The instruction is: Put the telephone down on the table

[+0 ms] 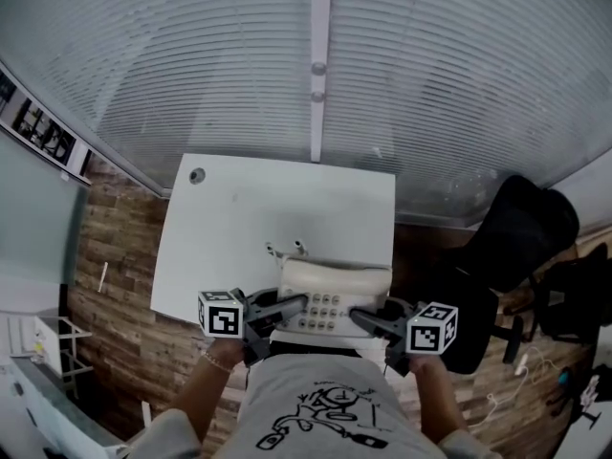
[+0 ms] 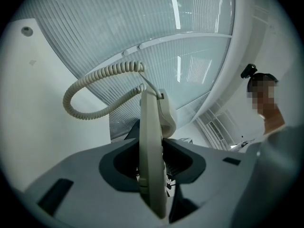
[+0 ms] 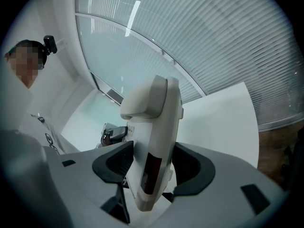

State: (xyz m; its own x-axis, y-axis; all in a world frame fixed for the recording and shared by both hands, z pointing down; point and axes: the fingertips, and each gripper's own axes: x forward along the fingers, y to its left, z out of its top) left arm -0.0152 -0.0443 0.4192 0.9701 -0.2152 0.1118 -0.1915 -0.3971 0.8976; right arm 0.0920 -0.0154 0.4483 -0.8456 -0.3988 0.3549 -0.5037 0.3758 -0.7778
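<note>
Head view: the telephone (image 1: 330,299) hangs between the two grippers over the near edge of the white desk (image 1: 239,208), close to the person's body; the left gripper (image 1: 295,306) has it by its left side and the right gripper (image 1: 363,318) by its right side.

In the left gripper view the dark fingers (image 2: 121,163) are clamped on the thin edge of the casing, top and underside; the right gripper view shows the same, its fingers (image 3: 111,163) pressed flat on the other edge (neither pair has any slack showing).

Progress, as I judge it: the telephone is carried to the desk and held roughly level, but not yet set down; in the left gripper view a strip of blinds (image 2: 121,122) shows between the underside and the desk, so it seems to float just above. What is left is to bring it further in over the desk, lower it until the base rests, and then release both sides.

Pose: it lies face up, keypad (image 1: 325,314) towards the person and handset (image 1: 335,277) across the far part; the handset's long axis runs side to side, from one gripper to the other, about parallel to the near edge of the desk; the coiled cord (image 1: 285,249) leaves at the far left corner and loops out over the desk.
</note>
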